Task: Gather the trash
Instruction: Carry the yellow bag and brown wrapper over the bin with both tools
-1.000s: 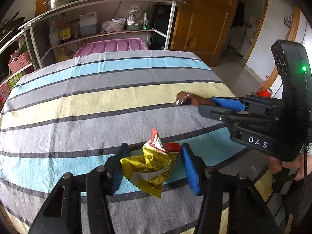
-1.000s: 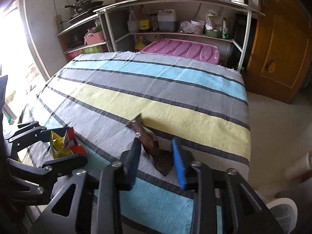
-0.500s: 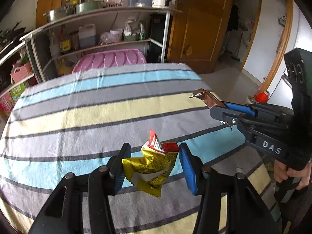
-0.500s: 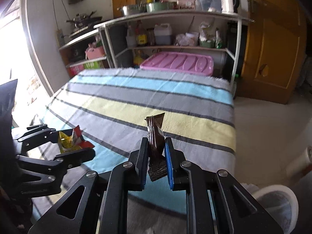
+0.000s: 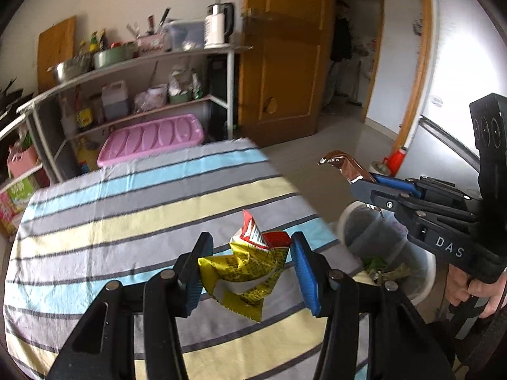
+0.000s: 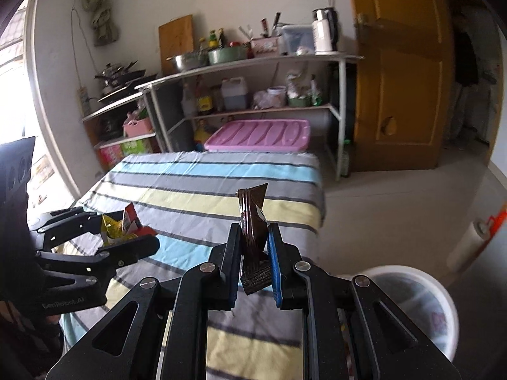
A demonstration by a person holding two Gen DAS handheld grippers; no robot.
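Observation:
My left gripper [image 5: 248,269] is shut on a crumpled yellow and red snack bag [image 5: 250,269], which hangs in the air above the striped table [image 5: 126,215]. In the right wrist view the same snack bag [image 6: 122,226] shows at the left in the left gripper [image 6: 126,231]. My right gripper [image 6: 253,253] is shut on a dark brown wrapper [image 6: 252,221] that sticks up between the pads. From the left wrist view the brown wrapper [image 5: 343,164] hangs over a white trash bin [image 5: 389,253] beside the table, held by the right gripper [image 5: 364,182].
The white trash bin [image 6: 415,304] stands on the floor off the table's right edge, with scraps inside. Metal shelves [image 6: 253,63] with bottles and pots, a pink lid [image 6: 259,134] and a wooden door [image 6: 402,79] stand behind. A person's hand [image 5: 475,288] grips the right tool.
Both grippers have risen off the table and swung right toward the bin. The right gripper closed on the brown wrapper and lifted it; the snack bag stayed gripped.

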